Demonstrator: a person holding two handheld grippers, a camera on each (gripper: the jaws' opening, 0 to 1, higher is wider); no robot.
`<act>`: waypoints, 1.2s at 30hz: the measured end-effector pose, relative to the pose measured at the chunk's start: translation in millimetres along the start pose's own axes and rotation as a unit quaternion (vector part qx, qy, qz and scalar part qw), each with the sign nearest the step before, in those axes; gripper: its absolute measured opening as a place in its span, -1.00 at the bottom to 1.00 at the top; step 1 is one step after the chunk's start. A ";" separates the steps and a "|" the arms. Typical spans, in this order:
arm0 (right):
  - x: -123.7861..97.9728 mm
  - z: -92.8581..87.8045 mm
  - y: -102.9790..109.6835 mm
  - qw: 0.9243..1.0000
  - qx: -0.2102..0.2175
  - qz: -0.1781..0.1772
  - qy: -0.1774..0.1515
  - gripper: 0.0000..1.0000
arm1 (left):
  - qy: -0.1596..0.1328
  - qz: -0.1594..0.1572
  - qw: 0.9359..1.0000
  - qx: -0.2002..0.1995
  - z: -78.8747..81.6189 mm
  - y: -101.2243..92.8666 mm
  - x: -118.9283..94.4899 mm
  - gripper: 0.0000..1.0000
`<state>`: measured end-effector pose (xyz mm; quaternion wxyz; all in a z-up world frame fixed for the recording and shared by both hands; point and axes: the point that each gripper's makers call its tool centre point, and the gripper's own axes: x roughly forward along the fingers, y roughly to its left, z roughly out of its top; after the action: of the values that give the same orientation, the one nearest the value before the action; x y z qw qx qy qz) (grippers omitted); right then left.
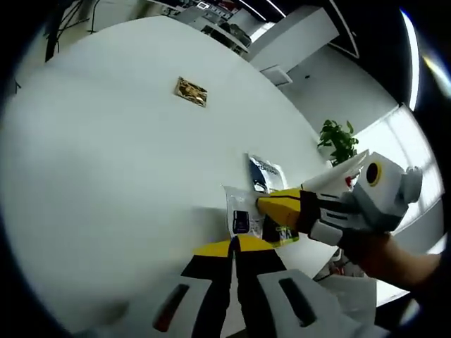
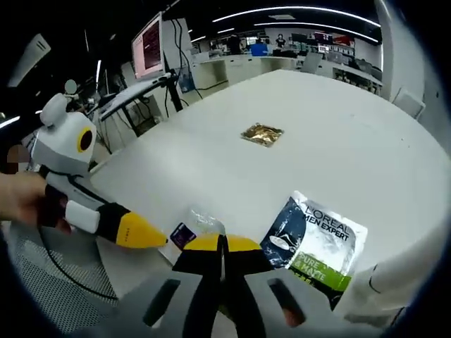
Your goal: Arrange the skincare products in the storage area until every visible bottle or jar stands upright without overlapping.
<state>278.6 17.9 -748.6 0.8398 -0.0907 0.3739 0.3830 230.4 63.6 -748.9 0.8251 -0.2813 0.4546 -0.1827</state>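
Lying flat: two skincare sachets on the white table (image 1: 106,176), both near its edge, neither one upright.
Large sachet: the dark sachet (image 2: 314,239) with white lettering and a green band is resting face up in the right gripper view; its long axis is running from the lettered top end, farther up the table, to the green end by the table edge.
Same sachet, left gripper view: it is showing as a dark packet (image 1: 264,173) just beyond the clear one.
Small sachet: the clear sachet (image 2: 189,229) with a purple label is lying flat beside the large one, just ahead of the right gripper's tips; whether the two are overlapping cannot be told.
Left gripper (image 1: 233,246): its yellow-tipped jaws are pressed together with no gap and nothing between them, pointing at the clear sachet (image 1: 242,213).
Right gripper (image 2: 221,245): its jaws are likewise clenched on nothing, with the tips right at the clear sachet.
Crossing views: each gripper's yellow tip is reaching into the other's view and meeting at the clear sachet.
Farther off: a gold foil packet (image 1: 191,91) is sitting alone, well apart, mid-table.
Containers: a plant pot (image 1: 340,141) is holding a green plant beyond the table.
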 end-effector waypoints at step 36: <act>14.5 -16.9 -2.3 0.998 -0.066 0.001 0.024 -0.98 | 0.017 0.045 0.931 0.361 17.6 -2.3 6.1 -0.67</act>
<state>277.0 17.2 -771.0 0.8224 -0.1552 0.3679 0.4051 248.4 63.7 -743.9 0.8706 0.0596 0.3840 -0.3017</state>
